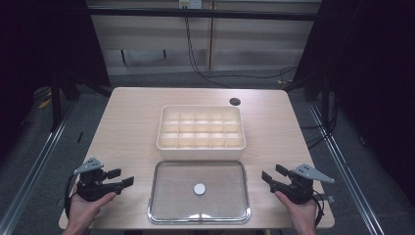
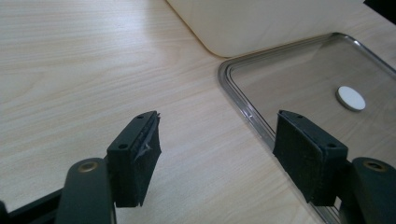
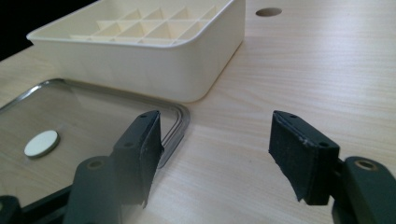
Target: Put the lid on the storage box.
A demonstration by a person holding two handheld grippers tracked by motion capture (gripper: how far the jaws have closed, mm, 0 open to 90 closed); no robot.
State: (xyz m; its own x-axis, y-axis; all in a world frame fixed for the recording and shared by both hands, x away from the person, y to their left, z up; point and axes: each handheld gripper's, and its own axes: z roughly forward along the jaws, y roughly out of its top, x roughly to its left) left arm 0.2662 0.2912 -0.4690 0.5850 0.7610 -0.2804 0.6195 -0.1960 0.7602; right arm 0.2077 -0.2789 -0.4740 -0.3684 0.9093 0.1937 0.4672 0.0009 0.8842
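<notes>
A cream plastic organiser box point(image 1: 200, 128), rounded at the corners and split by thin walls into a grid of small compartments, sits mid-bench, and just in front of it lies a clear rectangular lid point(image 1: 199, 192) with a raised rim and a white round knob point(image 1: 199, 188) at its centre. The left gripper point(image 1: 124, 178) and right gripper point(image 1: 270, 175) flank the lid, both with matte black jaws released and empty. The bench point(image 1: 127, 127) is pale wood-grain laminate with a round cable hole point(image 1: 235, 102), over grey floor, with dark surroundings.

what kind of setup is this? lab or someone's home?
Likely a lab data-collection rig: a bare wooden table ringed by dark curtains, floor rails, trailing cables, a hand-held gripper each side (left gripper, right gripper), with just a compartment box and clear lid.
</notes>
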